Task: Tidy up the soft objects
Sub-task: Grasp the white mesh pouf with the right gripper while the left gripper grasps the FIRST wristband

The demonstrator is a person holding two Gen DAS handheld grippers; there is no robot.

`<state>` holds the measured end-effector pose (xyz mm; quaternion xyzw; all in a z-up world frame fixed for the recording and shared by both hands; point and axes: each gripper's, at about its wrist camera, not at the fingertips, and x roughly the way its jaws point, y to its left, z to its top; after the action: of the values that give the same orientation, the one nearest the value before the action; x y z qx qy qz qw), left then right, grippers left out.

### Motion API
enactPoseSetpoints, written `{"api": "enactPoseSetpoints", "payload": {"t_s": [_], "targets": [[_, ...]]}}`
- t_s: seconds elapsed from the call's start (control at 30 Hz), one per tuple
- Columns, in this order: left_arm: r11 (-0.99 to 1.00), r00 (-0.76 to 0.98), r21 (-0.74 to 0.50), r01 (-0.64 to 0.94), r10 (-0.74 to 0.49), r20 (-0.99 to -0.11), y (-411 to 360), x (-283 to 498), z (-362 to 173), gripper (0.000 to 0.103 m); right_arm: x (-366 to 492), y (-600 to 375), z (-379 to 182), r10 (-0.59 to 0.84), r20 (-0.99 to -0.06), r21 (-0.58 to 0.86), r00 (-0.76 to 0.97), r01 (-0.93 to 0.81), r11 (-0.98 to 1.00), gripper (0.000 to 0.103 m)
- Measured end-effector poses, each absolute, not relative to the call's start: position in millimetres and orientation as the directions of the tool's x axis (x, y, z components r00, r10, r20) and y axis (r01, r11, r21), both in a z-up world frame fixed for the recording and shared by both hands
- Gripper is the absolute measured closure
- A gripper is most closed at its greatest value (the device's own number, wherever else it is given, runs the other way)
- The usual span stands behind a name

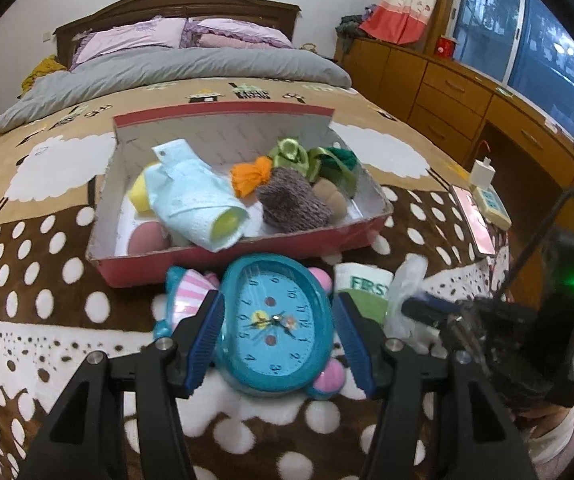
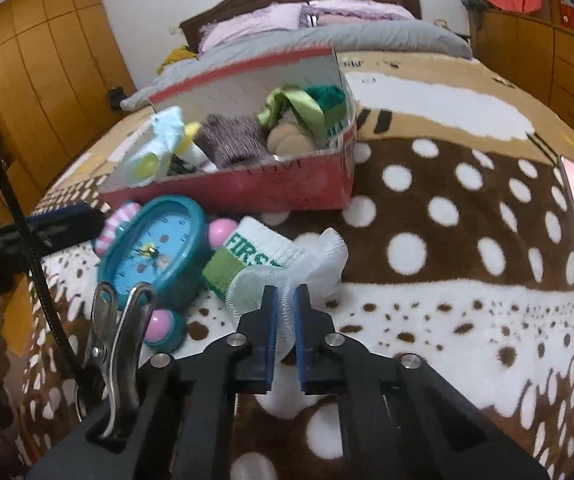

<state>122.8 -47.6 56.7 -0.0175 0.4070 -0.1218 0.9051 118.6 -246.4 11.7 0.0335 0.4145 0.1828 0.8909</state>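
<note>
White mesh puff (image 2: pixel 319 256) lies on the bed (image 2: pixel 467 208) beside a sock (image 2: pixel 255 256), pinched in the right gripper (image 2: pixel 285 300) jaws; left gripper (image 1: pixel 277 320) jaws spread around the clock (image 1: pixel 277 320), before the red box (image 1: pixel 243 248) of soft things

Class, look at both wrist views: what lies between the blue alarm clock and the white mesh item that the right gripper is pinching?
A white-and-green sock printed "FIRS", lying between the alarm clock and the white mesh item; the right wrist view shows it best.
</note>
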Motion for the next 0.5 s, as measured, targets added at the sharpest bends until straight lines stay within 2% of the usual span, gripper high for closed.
{"api": "enactPoseSetpoints", "payload": {"t_s": [0.23,0.5], "targets": [[0.958,0.609,-0.1,0.268,-0.249,-0.753,-81,124,51,0.043,106,-259,38,0.32,-0.674,0.143,0.666,-0.307,0.941,0.095],[0.941,0.561,-0.064,0.332,-0.252,-0.788,-127,136,34,0.044,108,-292,41,0.292,-0.68,0.146,0.673,-0.266,0.953,0.095]]}}
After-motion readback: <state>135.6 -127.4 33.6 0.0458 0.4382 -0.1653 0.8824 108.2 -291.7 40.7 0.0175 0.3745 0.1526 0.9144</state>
